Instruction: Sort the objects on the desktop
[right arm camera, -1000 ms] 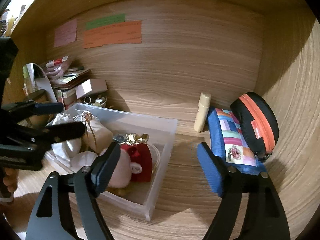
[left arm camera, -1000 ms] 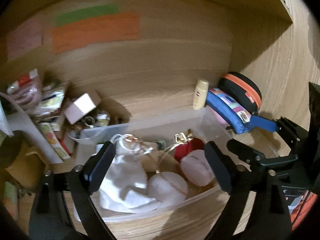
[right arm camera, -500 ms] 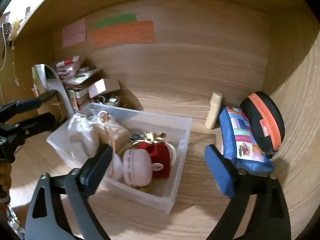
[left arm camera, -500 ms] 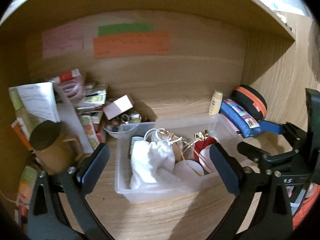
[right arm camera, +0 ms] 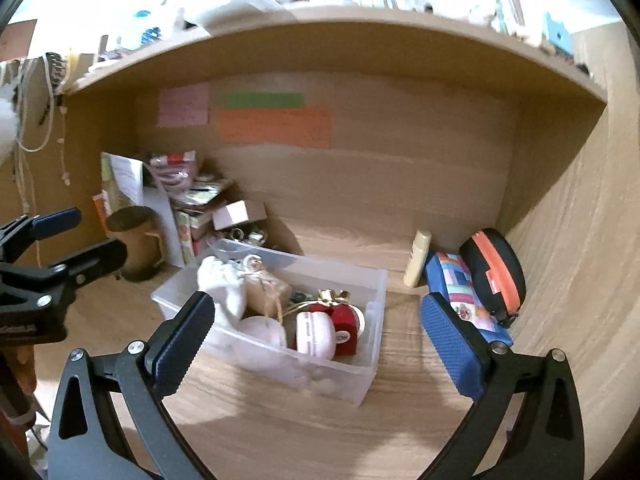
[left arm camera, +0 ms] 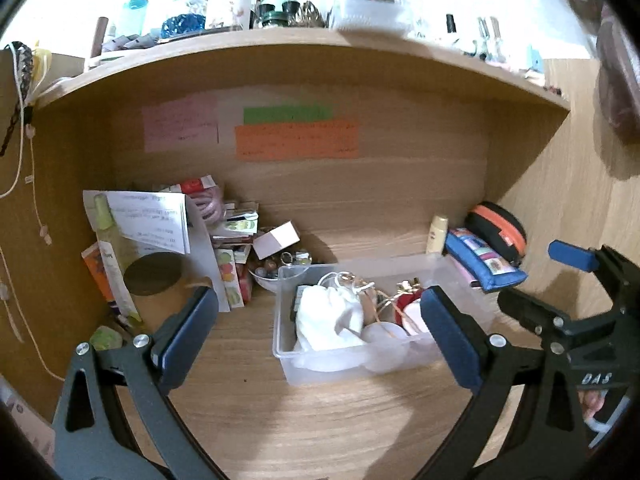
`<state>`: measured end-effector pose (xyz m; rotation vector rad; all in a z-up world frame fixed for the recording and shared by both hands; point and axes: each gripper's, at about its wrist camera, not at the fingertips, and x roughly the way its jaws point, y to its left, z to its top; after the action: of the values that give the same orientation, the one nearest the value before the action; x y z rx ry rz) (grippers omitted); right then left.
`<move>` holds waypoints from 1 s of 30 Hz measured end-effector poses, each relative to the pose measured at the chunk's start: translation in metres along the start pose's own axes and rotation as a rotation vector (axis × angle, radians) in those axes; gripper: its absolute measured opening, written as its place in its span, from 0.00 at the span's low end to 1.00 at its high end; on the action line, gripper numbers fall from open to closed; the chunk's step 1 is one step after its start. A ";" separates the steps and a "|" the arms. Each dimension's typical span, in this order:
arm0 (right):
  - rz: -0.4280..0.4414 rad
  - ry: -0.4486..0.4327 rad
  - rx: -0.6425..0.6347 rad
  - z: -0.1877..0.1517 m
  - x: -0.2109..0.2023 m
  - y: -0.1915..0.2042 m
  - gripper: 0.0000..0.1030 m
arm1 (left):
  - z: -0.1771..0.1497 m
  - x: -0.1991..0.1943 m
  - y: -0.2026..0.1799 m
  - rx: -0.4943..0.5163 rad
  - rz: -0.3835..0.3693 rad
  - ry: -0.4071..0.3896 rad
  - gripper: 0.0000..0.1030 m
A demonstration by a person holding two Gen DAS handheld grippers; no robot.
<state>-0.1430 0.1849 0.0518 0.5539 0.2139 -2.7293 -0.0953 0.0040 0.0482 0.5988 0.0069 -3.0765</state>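
A clear plastic bin (left arm camera: 460, 276) (right arm camera: 372, 344) sits on the wooden desk in the cubby. It holds a white cloth pouch (left arm camera: 328, 316) (right arm camera: 224, 284), a red pouch (right arm camera: 346, 322) and round pinkish-white cases (right arm camera: 314, 334). My left gripper (left arm camera: 318, 332) is open and empty, back from the bin's front. My right gripper (right arm camera: 316, 336) is open and empty, also back from the bin. Each gripper shows at the edge of the other's view.
A blue patchwork pouch (right arm camera: 460, 288), a black and orange case (right arm camera: 494, 268) and a cream tube (right arm camera: 416, 258) stand at the right wall. A brown mug (right arm camera: 134, 240), papers (left arm camera: 148, 224) and boxes (left arm camera: 276, 238) crowd the left. A cluttered shelf (left arm camera: 280, 36) runs above.
Both grippers have pulled back and up from the bin, so the whole cubby and the shelf above now show. Both stay open and empty.
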 end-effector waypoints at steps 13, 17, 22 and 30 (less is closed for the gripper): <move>-0.015 -0.054 -0.004 -0.011 -0.047 0.020 1.00 | -0.019 -0.022 -0.013 0.008 -0.014 0.010 0.99; -0.015 -0.037 0.017 -0.017 -0.048 0.018 1.00 | -0.024 -0.015 -0.009 -0.038 -0.029 0.038 0.99; -0.027 0.001 0.039 -0.025 -0.041 0.013 1.00 | -0.032 -0.006 -0.009 -0.042 -0.036 0.062 0.99; -0.003 0.077 0.097 -0.032 -0.013 0.000 1.00 | -0.042 0.005 -0.021 0.014 -0.039 0.071 0.99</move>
<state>-0.1206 0.1960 0.0281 0.6868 0.1016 -2.7347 -0.0840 0.0253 0.0074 0.7170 -0.0028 -3.0934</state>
